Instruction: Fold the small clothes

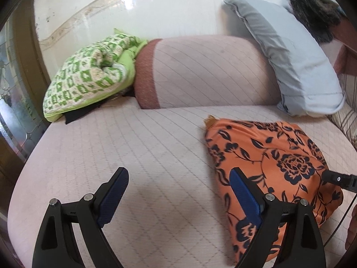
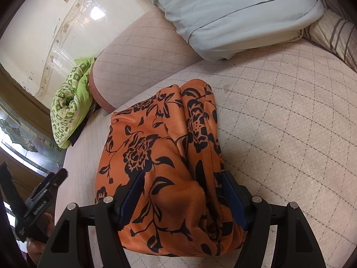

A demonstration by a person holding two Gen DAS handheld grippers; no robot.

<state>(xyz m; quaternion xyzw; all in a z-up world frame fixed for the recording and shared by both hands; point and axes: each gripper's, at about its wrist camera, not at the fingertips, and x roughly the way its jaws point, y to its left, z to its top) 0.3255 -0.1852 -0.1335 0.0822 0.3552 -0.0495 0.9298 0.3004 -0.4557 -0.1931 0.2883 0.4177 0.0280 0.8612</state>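
An orange garment with a black flower print (image 1: 274,167) lies folded in a thick bundle on the pink quilted bed (image 1: 145,156). My left gripper (image 1: 178,174) is open and empty, low over the bed just left of the bundle, its right finger in front of the cloth's edge. In the right wrist view the bundle (image 2: 160,156) fills the middle. My right gripper (image 2: 181,176) is open, with its fingers on either side of the near end of the bundle. The left gripper also shows in the right wrist view (image 2: 44,192). The right gripper's tip shows in the left view (image 1: 334,178).
A pink bolster (image 1: 200,73) lies along the tiled wall. A green patterned quilt (image 1: 89,73) sits at the far left of the bed. A pale blue pillow (image 1: 296,55) leans at the far right, with striped bedding (image 2: 334,33) beside it. A door (image 1: 13,89) stands left.
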